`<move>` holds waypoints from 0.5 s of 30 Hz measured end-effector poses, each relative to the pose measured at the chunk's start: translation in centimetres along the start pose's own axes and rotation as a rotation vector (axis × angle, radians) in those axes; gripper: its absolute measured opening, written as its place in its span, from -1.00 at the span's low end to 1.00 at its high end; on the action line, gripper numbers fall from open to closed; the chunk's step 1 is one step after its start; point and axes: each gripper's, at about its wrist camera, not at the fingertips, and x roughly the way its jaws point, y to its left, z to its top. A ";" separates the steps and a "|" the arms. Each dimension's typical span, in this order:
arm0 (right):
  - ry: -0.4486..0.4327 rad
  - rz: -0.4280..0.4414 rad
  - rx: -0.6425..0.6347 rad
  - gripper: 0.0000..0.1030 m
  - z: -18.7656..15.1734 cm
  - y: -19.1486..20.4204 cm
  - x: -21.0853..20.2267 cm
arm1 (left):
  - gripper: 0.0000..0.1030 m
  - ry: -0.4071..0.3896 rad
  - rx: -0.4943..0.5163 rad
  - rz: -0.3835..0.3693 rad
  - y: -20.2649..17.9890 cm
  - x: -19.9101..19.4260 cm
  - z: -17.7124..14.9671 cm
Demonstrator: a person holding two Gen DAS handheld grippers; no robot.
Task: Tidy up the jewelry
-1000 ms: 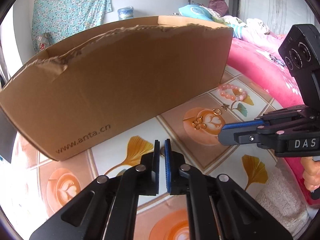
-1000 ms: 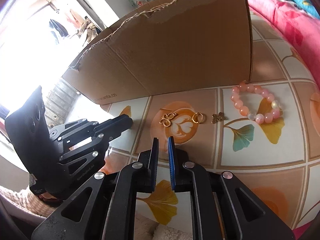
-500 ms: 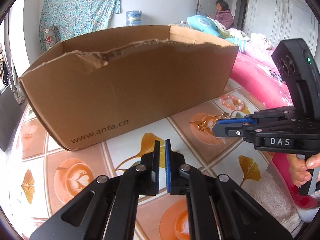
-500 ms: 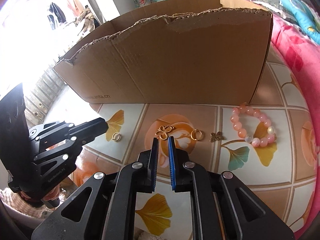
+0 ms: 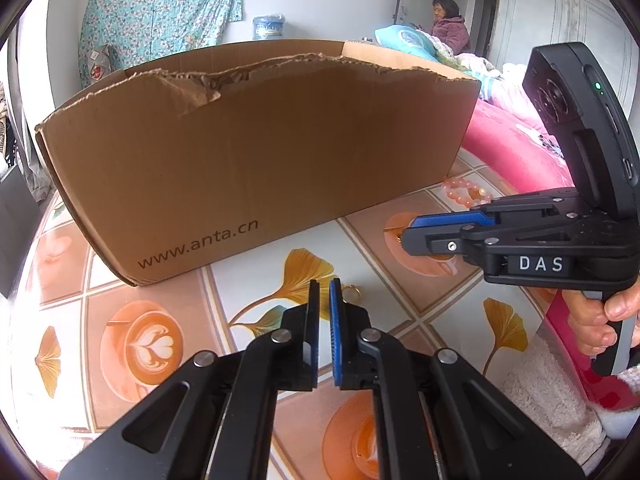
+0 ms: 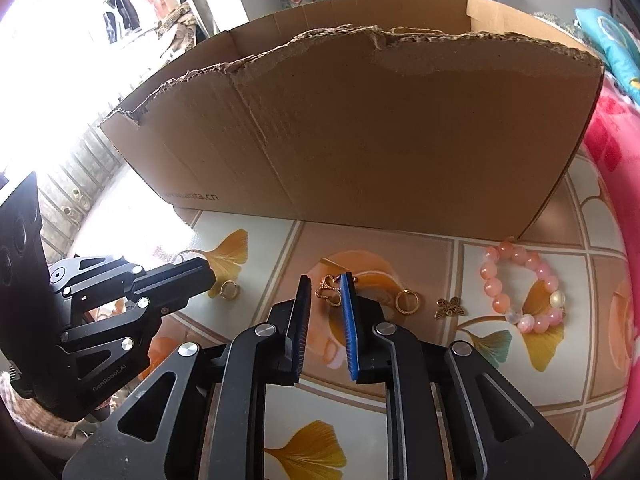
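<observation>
From my left camera I see my left gripper (image 5: 324,284) with jaws nearly together and nothing between them, a gold ring (image 5: 352,292) lying on the patterned tabletop (image 5: 132,344) just beyond its tip. The cardboard box (image 5: 256,152) stands behind. My right gripper (image 5: 408,232) reaches in from the right, near the pink bead bracelet (image 5: 466,194).

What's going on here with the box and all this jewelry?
A person holds a claw in each hand over a patterned tabletop, sorting jewelry beside a cardboard box. The right claw has just been opening above the gold butterfly charm, nothing gripped. The left claw is shut and empty near a gold ring. A pink bead bracelet lies untouched.
</observation>
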 end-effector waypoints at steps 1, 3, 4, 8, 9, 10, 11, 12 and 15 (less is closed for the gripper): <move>0.002 -0.007 -0.019 -0.65 0.2 0.0 -0.2 | -0.91 0.001 -0.003 -0.001 0.1 0.0 0.0; -0.008 -0.047 -0.074 -0.60 0.6 0.8 -0.1 | -0.91 0.002 -0.007 -0.004 0.2 0.0 -0.1; -0.012 -0.063 -0.099 -0.56 0.7 1.0 -0.2 | -0.91 0.002 -0.009 -0.005 0.3 0.0 -0.2; -0.004 -0.081 -0.179 -0.51 1.3 1.7 0.2 | -0.91 0.001 -0.012 -0.007 0.5 0.0 -0.4; 0.006 -0.080 -0.190 -0.51 1.5 1.9 0.5 | -0.91 0.000 -0.014 -0.008 0.5 0.0 -0.4; 0.016 -0.082 -0.197 -0.51 1.6 2.1 0.8 | -0.91 -0.001 -0.016 -0.009 0.6 0.0 -0.4; 0.025 -0.086 -0.202 -0.51 1.6 2.8 1.5 | -0.91 -0.002 -0.018 -0.008 0.6 0.0 -0.4; 0.033 -0.085 -0.208 -0.51 1.6 2.9 1.8 | -0.91 -0.003 -0.019 -0.007 0.6 0.0 -0.4; 0.033 -0.092 -0.234 -0.50 1.6 3.4 2.1 | -0.91 -0.003 -0.024 -0.008 0.6 0.0 -0.4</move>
